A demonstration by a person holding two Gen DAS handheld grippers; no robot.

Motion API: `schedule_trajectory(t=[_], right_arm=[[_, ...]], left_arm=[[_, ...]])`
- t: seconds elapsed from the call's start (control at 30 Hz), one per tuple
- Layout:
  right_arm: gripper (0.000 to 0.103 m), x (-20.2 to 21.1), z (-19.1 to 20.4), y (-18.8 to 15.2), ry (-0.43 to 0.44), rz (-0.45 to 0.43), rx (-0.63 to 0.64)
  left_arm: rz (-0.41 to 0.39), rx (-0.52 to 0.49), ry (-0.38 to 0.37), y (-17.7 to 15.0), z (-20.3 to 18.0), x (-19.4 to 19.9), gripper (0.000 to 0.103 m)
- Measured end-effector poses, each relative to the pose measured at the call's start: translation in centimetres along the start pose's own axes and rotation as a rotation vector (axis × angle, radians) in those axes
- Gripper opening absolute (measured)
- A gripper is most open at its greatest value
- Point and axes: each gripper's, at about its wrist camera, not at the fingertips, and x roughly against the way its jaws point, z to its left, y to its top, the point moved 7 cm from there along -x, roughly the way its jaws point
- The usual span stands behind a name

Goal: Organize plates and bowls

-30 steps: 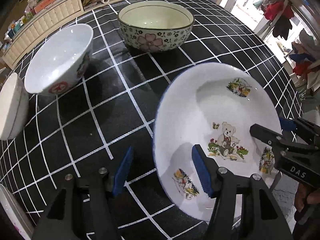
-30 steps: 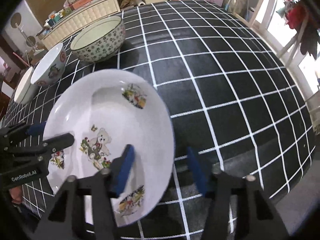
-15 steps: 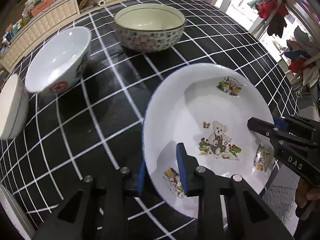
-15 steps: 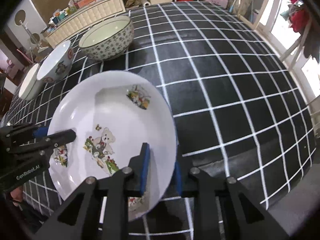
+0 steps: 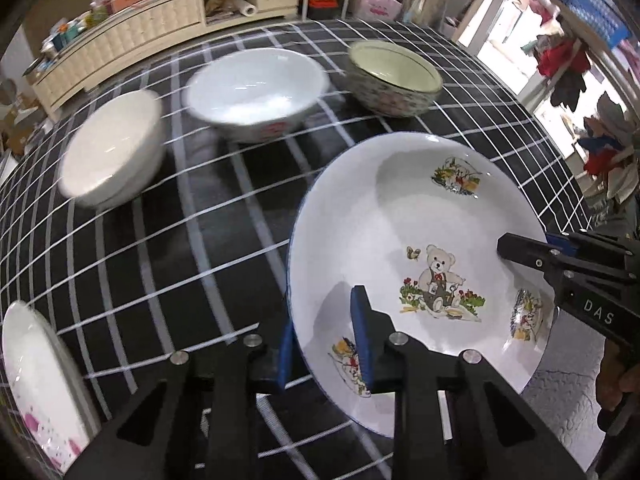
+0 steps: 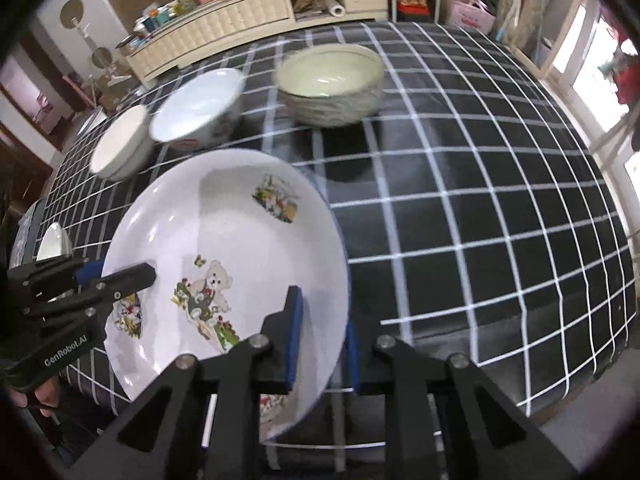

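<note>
Both grippers (image 5: 324, 344) on white teddy-bear plate (image 5: 400, 216)

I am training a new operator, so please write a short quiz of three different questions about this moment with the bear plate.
1. True or false: both the left gripper and the right gripper are closed on the rim of the bear plate.
2. How many bowls stand on the checked tablecloth beyond the plate? A) two B) three C) four
3. Fill in: the bowl with the flower pattern outside is the one farthest to the ____ in the left wrist view.

Key: 1 true. 2 B: the plain white bowl, the white bowl with a red mark and the patterned bowl. 3 right.
</note>
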Motion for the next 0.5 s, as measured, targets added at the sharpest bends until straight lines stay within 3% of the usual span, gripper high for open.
schedule_trajectory(t=[0.5], right_arm=[[0.021,0.1,14.7,1.2,0.113,-0.023,0.156]], left_arm=[[-0.062,0.195,0.093,-6.3,12.3,8.2,0.024]])
